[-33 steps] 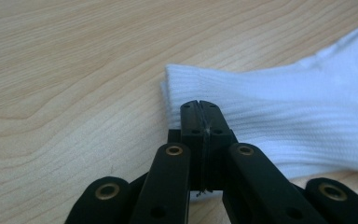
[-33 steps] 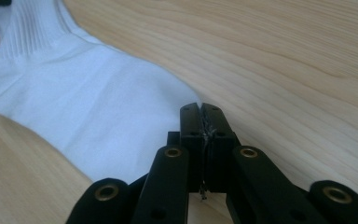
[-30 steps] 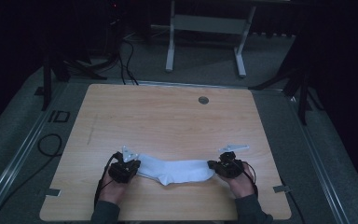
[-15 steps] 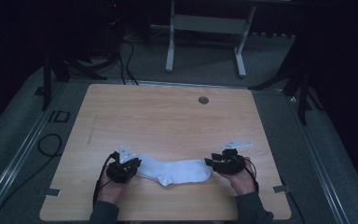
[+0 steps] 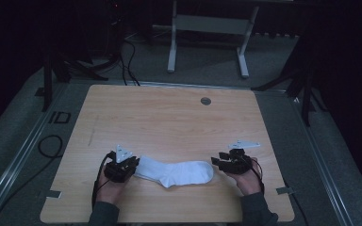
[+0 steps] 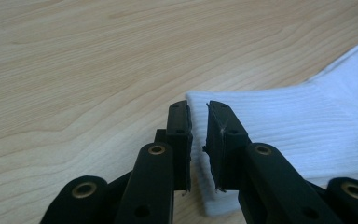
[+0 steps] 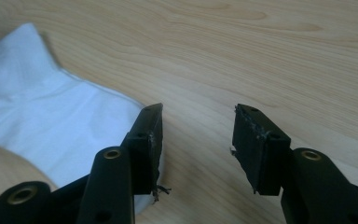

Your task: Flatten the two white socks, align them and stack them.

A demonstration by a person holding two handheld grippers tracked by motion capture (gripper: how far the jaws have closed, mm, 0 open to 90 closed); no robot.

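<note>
A white sock [image 5: 176, 173] lies flat on the wooden table [image 5: 169, 117] near its front edge, cuff to the left and toe to the right. My left gripper [image 5: 134, 163] is at the cuff. In the left gripper view its jaws [image 6: 199, 116] have just been opening and stand a narrow gap apart, with the ribbed cuff [image 6: 298, 130] edge between them and the pads off the cloth. My right gripper [image 5: 217, 163] sits just past the toe. Its jaws [image 7: 198, 126] have just been opening and stand wide over bare wood, the sock [image 7: 51, 121] lying beside the left one.
A round grommet hole [image 5: 205, 100] sits near the table's far edge. Behind the table stand a metal frame's legs [image 5: 172, 47], and cables [image 5: 127, 61] trail on the floor. A person's hands hold both grippers at the front edge.
Both grippers' jaws have parted from the sock's ends. The sock now lies slack and flat, and the right gripper sits slightly clear of the toe.
</note>
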